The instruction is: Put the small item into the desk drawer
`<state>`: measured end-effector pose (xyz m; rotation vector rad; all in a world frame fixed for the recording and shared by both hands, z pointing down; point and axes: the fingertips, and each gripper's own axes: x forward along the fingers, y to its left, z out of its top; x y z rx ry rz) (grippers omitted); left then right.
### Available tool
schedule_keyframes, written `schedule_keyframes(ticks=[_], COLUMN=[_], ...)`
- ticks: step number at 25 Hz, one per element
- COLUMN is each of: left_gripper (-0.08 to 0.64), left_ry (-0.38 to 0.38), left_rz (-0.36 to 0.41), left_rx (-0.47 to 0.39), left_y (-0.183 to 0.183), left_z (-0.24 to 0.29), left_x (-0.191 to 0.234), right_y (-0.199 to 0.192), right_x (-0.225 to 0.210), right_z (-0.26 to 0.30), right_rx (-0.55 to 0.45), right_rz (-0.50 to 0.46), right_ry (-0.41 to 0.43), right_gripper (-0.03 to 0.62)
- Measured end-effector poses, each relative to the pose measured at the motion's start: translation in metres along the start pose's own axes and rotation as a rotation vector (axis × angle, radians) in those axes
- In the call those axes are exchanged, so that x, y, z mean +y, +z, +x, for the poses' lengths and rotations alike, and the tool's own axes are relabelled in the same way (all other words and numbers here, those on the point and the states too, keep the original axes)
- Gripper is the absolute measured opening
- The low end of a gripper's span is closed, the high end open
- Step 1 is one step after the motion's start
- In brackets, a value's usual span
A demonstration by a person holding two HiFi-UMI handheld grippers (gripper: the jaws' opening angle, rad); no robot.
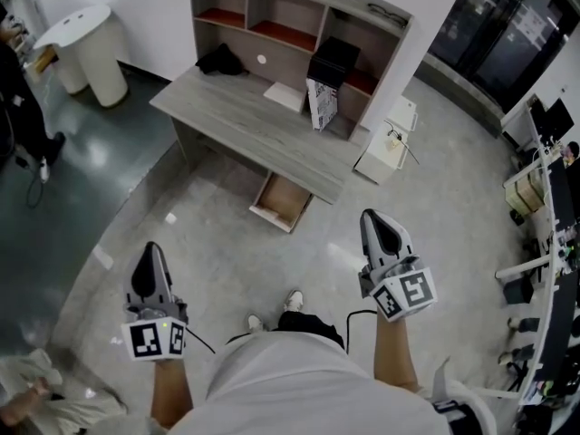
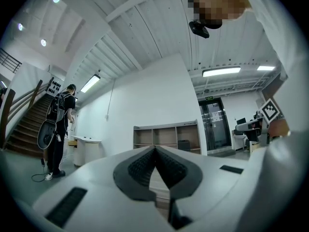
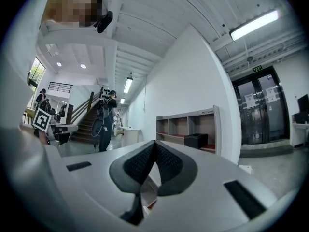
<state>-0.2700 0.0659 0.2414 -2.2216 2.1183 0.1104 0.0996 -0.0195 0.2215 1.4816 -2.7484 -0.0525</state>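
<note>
well, left tongs (image 1: 151,247) and right tongs (image 1: 371,216), closed, face the desk (image 1: 258,134).

Drawer (image 1: 281,200) hangs open below the desk (image 1: 263,130) front, back end tucked under the top, inside too small to read. Black heap (image 1: 220,60) at the desk's rear left: can't tell what it is. Patterned pack (image 1: 322,103) at the desk's rear right, print far too small. Well left of the desk, a person (image 1: 20,98) is cut by the edge. In its own view, the left gripper (image 2: 155,149) covers the desk's lower half. The right gripper (image 3: 154,143) does the same in its view.
</note>
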Motion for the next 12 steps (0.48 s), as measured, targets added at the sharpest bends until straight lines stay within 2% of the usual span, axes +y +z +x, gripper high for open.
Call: schedule_keyframes(ticks=[12], left_gripper=[0.018], left_ry=[-0.007], left_rz=[-0.016], left_rx=[-0.007], left_y=[-0.003], left_z=[-0.008], left_x=[0.004], right_y=[0.003], right_x=[0.011], right_z=[-0.011], right_rx=[0.011], right_rz=[-0.017], right_ry=[-0.013], right_gripper=[0.021])
